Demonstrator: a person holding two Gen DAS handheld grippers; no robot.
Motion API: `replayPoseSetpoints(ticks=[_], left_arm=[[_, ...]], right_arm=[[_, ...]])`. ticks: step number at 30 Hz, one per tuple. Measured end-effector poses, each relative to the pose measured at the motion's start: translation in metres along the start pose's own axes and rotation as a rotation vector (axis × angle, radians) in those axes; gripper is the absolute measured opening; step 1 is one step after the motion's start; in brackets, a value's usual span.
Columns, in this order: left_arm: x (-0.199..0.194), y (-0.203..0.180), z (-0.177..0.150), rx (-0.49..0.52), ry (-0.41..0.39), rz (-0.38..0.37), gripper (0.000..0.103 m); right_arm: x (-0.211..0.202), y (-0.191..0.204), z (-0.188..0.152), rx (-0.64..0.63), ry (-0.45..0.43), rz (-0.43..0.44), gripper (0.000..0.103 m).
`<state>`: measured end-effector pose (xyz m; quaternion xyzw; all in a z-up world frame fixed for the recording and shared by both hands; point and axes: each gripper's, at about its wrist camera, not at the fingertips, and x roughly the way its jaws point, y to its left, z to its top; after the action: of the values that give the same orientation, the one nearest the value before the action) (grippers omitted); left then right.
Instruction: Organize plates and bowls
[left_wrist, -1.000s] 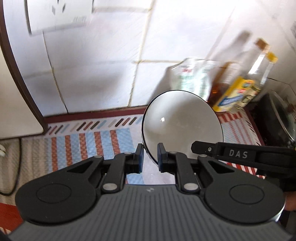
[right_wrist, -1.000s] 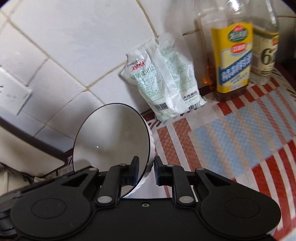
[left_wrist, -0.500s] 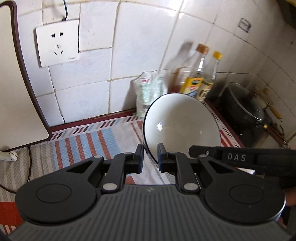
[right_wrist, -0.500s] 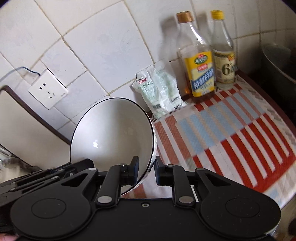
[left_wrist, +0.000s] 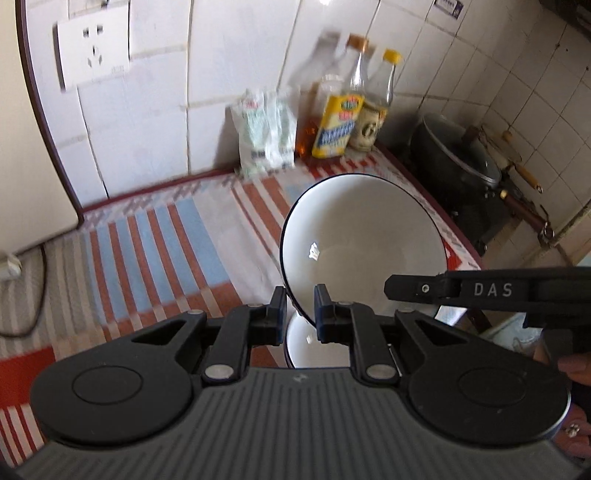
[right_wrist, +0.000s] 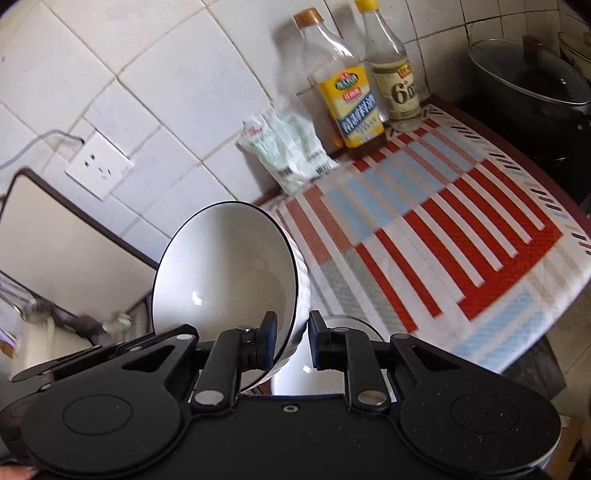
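Left wrist view: both tongs pinch one white bowl's rim, left tongs (left_wrist: 300, 309) and right tongs (right_wrist: 291, 339), bowl (left_wrist: 364, 240) tilted above the striped desk (left_wrist: 155, 254), another bowl (left_wrist: 314, 347) below.

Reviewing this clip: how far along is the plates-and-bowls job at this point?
Nothing looks put away yet; the striped mat holds no dishes. In hand: the left gripper and right gripper both pinch the rim of one white bowl, held tilted above another white dish, only partly visible. Left: setting this bowl down or stacking it; no other dishes show.
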<state>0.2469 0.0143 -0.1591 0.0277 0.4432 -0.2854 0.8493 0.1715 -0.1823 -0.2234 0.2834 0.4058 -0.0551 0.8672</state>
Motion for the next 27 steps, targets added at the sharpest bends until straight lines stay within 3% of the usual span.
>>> replayPoseSetpoints(ticks=[11,21,27], left_arm=[[0.046,0.003,-0.031,-0.094,0.18,-0.036,0.013],[0.067,0.003,-0.038,-0.142,0.245,-0.021,0.013],[0.075,0.005,-0.032,-0.151,0.275,-0.025,0.013]], right_arm=[[0.017,-0.022,-0.025,-0.04,0.075,-0.089,0.022],[0.04,-0.026,-0.033,-0.109,0.122,-0.165,0.022],[0.046,-0.015,-0.034,-0.273,0.107,-0.213,0.022]])
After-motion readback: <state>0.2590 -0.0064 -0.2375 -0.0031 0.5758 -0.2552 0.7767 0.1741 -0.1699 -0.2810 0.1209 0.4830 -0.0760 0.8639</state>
